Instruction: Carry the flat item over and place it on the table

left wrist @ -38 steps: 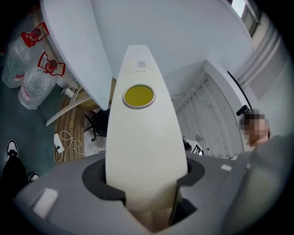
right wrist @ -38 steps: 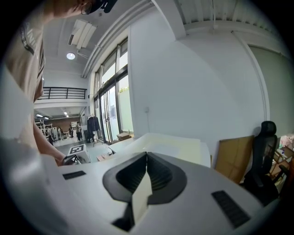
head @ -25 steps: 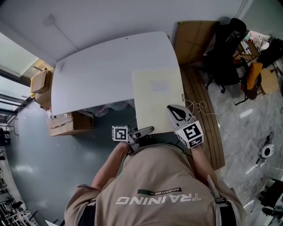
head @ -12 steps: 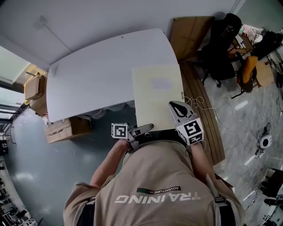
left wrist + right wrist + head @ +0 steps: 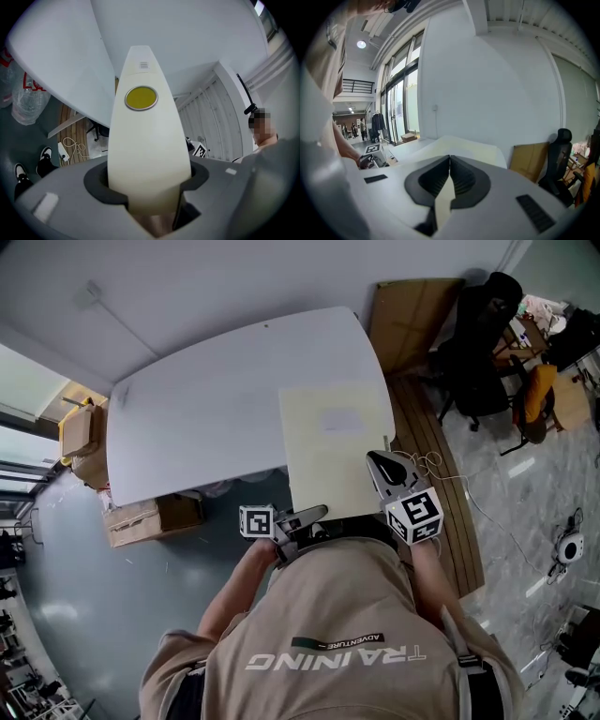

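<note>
We hold one flat item, a pale yellow sheet, by its near edge. The left tool is clamped on the near-left corner and the right tool on the near-right corner. In the right gripper view the jaws are pressed together on a thin cream sliver of the sheet. The left gripper view shows that tool's jaws closed as well, with something thin pinched at their base, which we take to be the same sheet. The far part of the sheet lies over the right end of the one white desk, while the near edge juts past the desk's front edge toward us. We cannot tell whether the far part already rests on the desk or floats just above it. To do this step well, we judge that both tools should stay level with each other so the sheet does not twist. They should travel forward together until the near edge clears the desk's front edge, and let go only once the sheet lies flat. By count, we see two tools, one sheet and one desk. Around them are one cardboard panel leaning at the wall, one dark chair beside it, and at least two cardboard boxes by the desk's left end.
</note>
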`<action>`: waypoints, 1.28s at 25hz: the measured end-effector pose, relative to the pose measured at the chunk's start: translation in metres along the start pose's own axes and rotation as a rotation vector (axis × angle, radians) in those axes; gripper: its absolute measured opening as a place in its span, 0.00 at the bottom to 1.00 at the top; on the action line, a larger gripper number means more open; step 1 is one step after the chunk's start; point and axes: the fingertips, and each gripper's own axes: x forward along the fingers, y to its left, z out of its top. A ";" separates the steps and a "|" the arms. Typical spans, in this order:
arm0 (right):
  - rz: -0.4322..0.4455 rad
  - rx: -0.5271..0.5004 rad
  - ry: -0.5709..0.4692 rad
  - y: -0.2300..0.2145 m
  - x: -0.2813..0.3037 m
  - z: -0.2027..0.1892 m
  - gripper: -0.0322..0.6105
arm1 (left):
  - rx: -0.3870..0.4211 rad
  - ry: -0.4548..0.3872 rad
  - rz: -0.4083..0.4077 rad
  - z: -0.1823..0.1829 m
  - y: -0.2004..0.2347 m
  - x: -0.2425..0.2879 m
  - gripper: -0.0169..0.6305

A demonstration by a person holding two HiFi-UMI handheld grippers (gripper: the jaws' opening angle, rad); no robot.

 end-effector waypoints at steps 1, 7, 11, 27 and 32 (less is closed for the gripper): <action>0.009 -0.003 -0.008 -0.004 0.005 0.004 0.06 | 0.009 -0.004 -0.005 0.006 -0.002 0.003 0.47; 0.059 -0.029 -0.022 -0.036 0.033 0.019 0.06 | 0.024 -0.049 0.020 0.044 0.002 0.016 0.47; 0.075 -0.024 -0.032 -0.068 0.043 0.024 0.06 | 0.044 -0.059 0.034 0.070 0.006 0.038 0.47; 0.216 0.006 -0.030 -0.145 0.084 0.019 0.06 | 0.052 -0.112 0.049 0.123 0.016 0.114 0.47; 0.264 0.003 -0.020 -0.148 0.099 0.016 0.06 | 0.026 -0.144 0.076 0.131 0.017 0.116 0.47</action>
